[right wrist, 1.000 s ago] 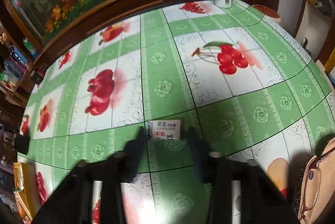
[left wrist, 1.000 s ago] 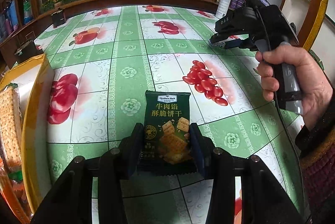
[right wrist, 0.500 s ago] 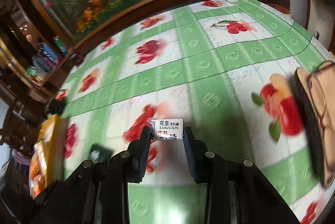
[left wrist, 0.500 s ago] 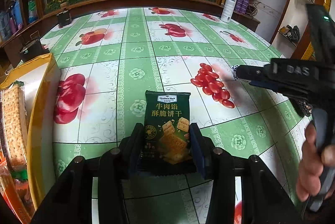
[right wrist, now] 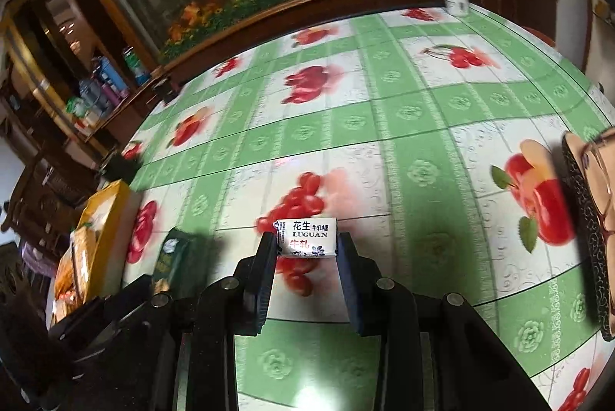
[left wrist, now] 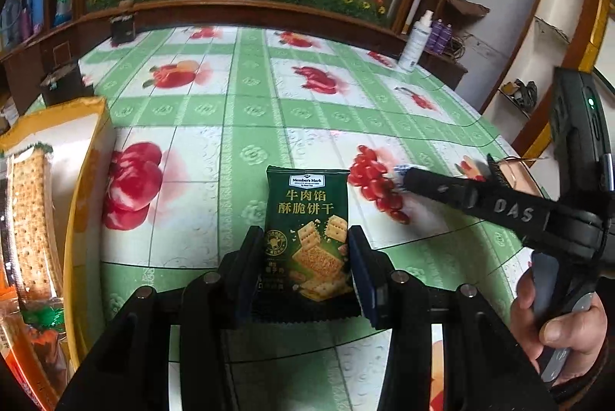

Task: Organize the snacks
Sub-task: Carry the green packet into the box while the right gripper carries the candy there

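Trouble, as we are judging it, is most likely to come from two loaded tools crowding toward one box. We are gripping the green cracker packet point(left wrist: 307, 238) in the left gripper point(left wrist: 305, 267), low in the centre of the left wrist frame, its jaws pressing the packet's lower sides while the top stands free above the tablecloth point(left wrist: 250, 103). We are pinching the small white peanut nougat point(right wrist: 306, 237) in the right gripper point(right wrist: 307, 253), at the centre of the right wrist frame, jaws clamped on its two ends. The yellow snack box point(left wrist: 82, 180) is sitting at the left edge of the left frame, with long cracker sleeves point(left wrist: 30, 218) already lying inside.

In the left frame the right gripper point(left wrist: 399, 176) is reaching in from the right edge, its tip near the packet's upper corner, so the tools could knock together and jog either snack loose. The packet's glossy film could slide through the pads if we are tilting it steeply. The nougat is being held only at the fingertips, so a bump could pop it out short of the box. Dropping the packet onto the sleeves could also leave it leaning over the rim.
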The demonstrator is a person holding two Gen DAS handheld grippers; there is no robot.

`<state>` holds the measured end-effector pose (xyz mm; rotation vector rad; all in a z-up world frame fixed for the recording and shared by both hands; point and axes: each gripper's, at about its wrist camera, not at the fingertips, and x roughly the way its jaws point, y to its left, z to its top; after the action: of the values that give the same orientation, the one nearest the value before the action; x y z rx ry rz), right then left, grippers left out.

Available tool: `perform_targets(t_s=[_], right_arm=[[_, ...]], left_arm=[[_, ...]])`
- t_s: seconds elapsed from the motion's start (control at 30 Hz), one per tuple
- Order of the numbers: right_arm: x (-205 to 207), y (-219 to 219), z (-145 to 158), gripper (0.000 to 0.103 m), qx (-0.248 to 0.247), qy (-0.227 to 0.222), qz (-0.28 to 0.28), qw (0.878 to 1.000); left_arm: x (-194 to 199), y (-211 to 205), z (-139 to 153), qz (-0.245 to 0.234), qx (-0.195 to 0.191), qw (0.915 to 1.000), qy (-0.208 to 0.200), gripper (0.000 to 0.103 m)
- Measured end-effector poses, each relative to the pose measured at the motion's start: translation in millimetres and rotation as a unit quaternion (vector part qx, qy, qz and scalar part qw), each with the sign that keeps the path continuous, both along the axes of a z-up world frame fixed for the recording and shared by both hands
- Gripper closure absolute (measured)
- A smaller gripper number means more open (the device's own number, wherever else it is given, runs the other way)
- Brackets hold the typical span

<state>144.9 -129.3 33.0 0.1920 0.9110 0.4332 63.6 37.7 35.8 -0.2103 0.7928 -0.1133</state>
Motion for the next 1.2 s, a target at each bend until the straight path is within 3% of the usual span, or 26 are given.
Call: perform_targets(t_s=[0.3,0.77,1.2], right_arm=[[-4.6,5.1,4.4,0.069,-0.008,-0.016,0.004,1.000],[-11.0,12.9,11.4,0.069,-0.013,-0.039,0.015,0.999],[-33.7,41.6,16.0,0.069,-0.015,-0.058,0.048,0.997]], left_arm=[[-6.8,0.9,10.1,-0.002,0.002,0.9998,-0.020,0.060],[-32.8,9.9,40.9,0.021,0.009,0.9958,-0.088,0.060],[-84.7,44.6,60.4,0.072,-0.024,0.9894,-0.124,0.060]])
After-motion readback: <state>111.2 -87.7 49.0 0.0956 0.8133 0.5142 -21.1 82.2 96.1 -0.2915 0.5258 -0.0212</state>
